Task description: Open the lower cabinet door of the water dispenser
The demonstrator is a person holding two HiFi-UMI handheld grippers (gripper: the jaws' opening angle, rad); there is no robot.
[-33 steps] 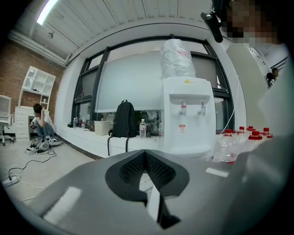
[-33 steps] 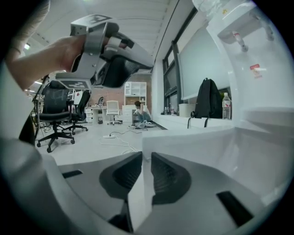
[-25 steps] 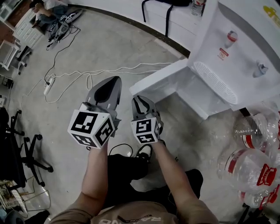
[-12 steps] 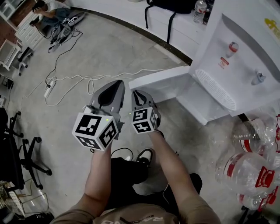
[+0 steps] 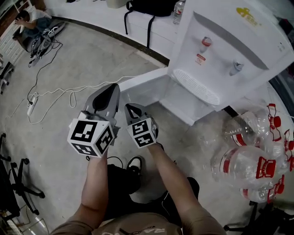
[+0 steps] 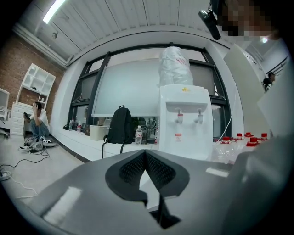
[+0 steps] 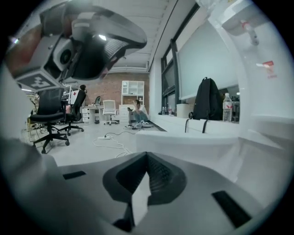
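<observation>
The white water dispenser (image 5: pixel 220 50) stands at the upper right of the head view. Its lower cabinet door (image 5: pixel 142 82) is swung wide open to the left, baring the white inside (image 5: pixel 183 98). My left gripper (image 5: pixel 111 87) hovers shut in front of the door's free edge and holds nothing. Just to its right, my right gripper (image 5: pixel 131 107) has just closed its jaws on nothing, its tips short of the door. In the left gripper view the dispenser (image 6: pixel 183 119) rises beyond the joined tips (image 6: pixel 146 153). The right gripper view has the door (image 7: pixel 183 147) past its joined tips (image 7: pixel 147 155).
Several large water bottles (image 5: pixel 248 160) lie on the floor right of the dispenser. A black backpack (image 5: pixel 149 7) sits on the low white ledge behind. White cables and a power strip (image 5: pixel 31 104) trail across the floor at the left. An office chair base (image 5: pixel 14 183) is at the lower left.
The head view has swung toward the dispenser, which now sits further left in the picture. Both grippers have lifted a little, still side by side. The right jaws have narrowed to closed.
</observation>
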